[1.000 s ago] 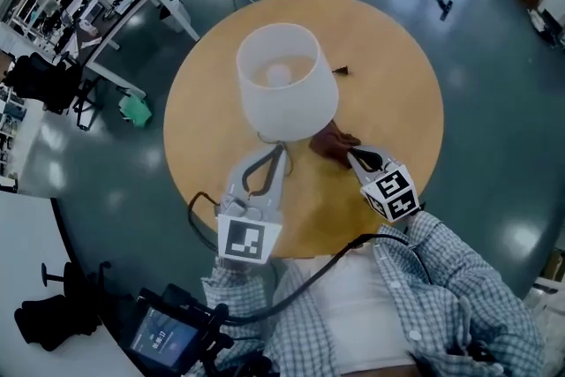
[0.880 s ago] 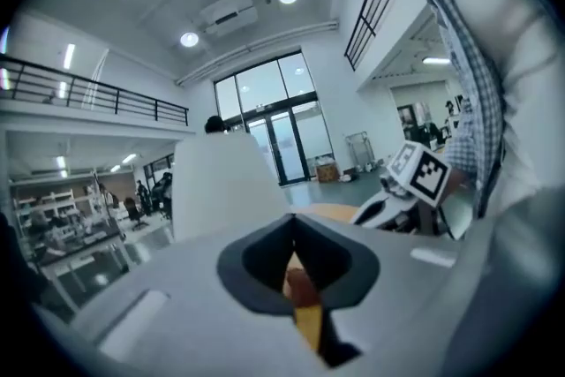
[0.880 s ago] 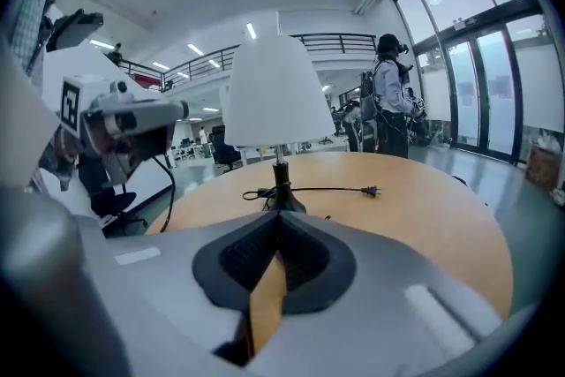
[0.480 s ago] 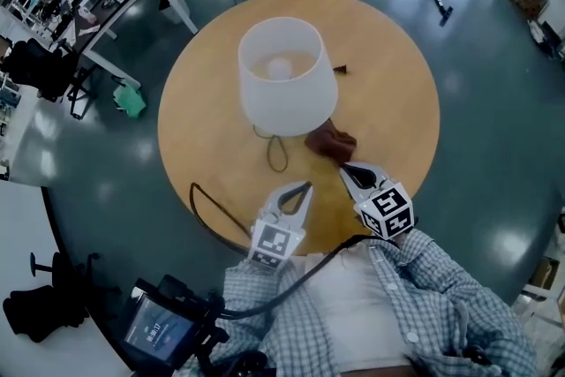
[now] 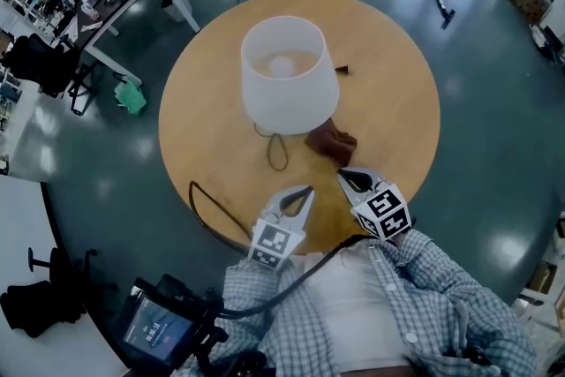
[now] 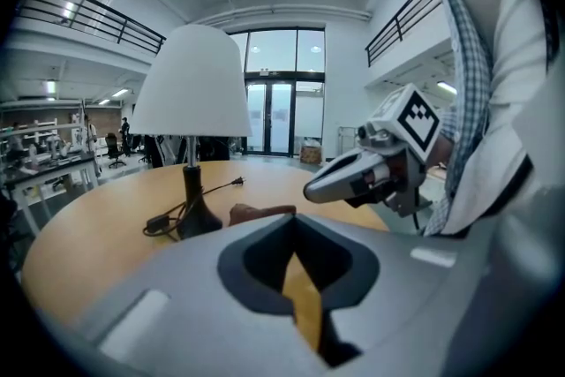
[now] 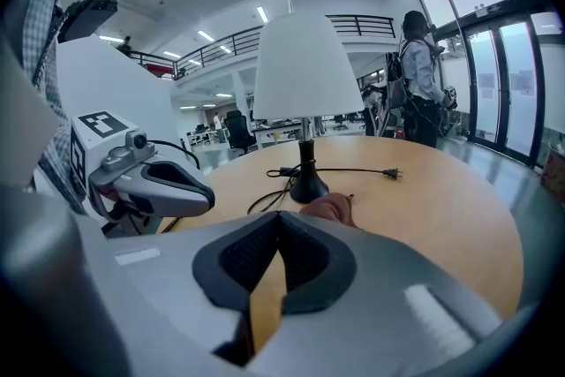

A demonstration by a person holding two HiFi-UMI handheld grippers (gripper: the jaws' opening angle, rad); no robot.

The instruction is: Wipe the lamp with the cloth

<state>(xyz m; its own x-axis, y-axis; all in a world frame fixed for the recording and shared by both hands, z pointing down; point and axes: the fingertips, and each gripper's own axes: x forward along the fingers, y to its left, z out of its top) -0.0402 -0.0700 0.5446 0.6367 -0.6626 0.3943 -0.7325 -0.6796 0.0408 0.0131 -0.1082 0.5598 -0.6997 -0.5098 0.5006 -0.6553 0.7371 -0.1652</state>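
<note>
My left gripper [image 5: 303, 190] and right gripper [image 5: 341, 176]: both pairs of jaws are closed together and empty. They hang side by side over the near edge of the round table [image 5: 397, 101], pointing forward and slightly down toward the lamp [image 5: 289, 75] at mid-table. The brown cloth [image 5: 331, 141] lies crumpled beside the lamp's base, just ahead of my right gripper and apart from it.

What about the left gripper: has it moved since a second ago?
Yes. In the head view the left gripper has drawn back from the lamp toward the person, to the near edge of the table.
</note>
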